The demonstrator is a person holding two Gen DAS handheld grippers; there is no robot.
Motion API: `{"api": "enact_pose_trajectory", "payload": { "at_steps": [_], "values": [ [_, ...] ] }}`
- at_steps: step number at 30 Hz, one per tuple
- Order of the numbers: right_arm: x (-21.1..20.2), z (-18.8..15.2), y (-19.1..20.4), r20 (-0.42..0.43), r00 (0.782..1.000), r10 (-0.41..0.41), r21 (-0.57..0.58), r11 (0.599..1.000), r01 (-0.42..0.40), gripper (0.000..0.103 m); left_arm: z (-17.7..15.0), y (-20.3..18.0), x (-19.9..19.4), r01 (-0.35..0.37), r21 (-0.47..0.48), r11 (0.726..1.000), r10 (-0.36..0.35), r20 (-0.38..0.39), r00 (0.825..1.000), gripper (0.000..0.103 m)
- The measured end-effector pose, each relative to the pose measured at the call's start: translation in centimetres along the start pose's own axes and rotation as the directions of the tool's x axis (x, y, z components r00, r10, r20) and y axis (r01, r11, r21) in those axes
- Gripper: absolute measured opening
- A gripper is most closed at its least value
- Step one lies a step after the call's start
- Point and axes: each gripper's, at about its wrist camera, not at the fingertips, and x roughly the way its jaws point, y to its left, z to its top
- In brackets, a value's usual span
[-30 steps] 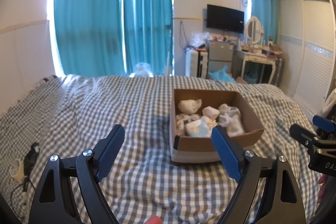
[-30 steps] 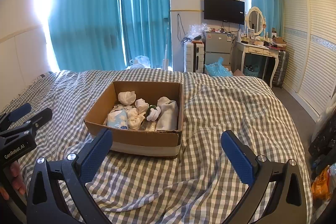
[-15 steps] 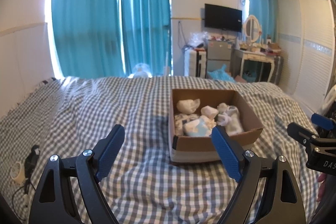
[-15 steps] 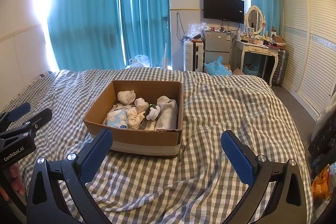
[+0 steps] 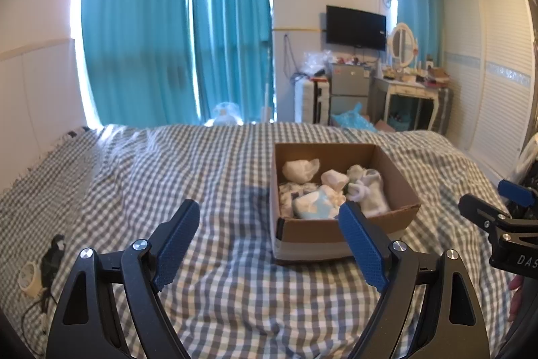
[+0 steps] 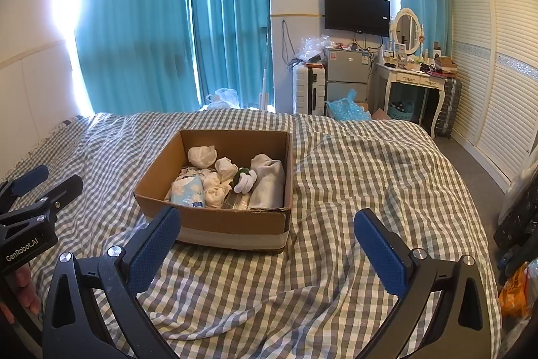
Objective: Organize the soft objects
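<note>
One cardboard box (image 6: 232, 226) is seen on one checked bed (image 6: 370, 190). Inside it, roughly six soft items are counted: one blue-and-white pack (image 6: 188, 192), about three balled white socks (image 6: 201, 155), one folded grey cloth (image 6: 269, 184), and one green-and-white plush (image 6: 243, 179); the exact tally cannot be told. Two grippers are counted, the left gripper (image 5: 269, 238) and the right gripper (image 6: 269, 241).

Left gripper (image 5: 269, 217) and right gripper (image 6: 269, 224): black triangular-cutout arms, silver screws, textured blue pads (image 6: 154, 244); white "GenRobot.AI" lettering; bare fingertips (image 6: 23, 288) visible.
</note>
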Motion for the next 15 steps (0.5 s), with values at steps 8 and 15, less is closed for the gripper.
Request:
{"api": "enact_pose_trajectory", "payload": {
  "at_steps": [8, 15],
  "values": [
    [-0.08, -0.06, 0.04, -0.003, 1.000, -0.002, 0.003, 1.000, 0.002, 0.103, 0.10, 0.14, -0.01, 0.000, -0.004, 1.000, 0.000, 0.008, 1.000, 0.086],
    [0.03, -0.16, 0.43, -0.007, 1.000, -0.003, 0.006, 1.000, 0.003, 0.103, 0.24, 0.23, 0.07, 0.009, 0.002, 1.000, -0.009, 0.006, 1.000, 0.086]
  ]
}}
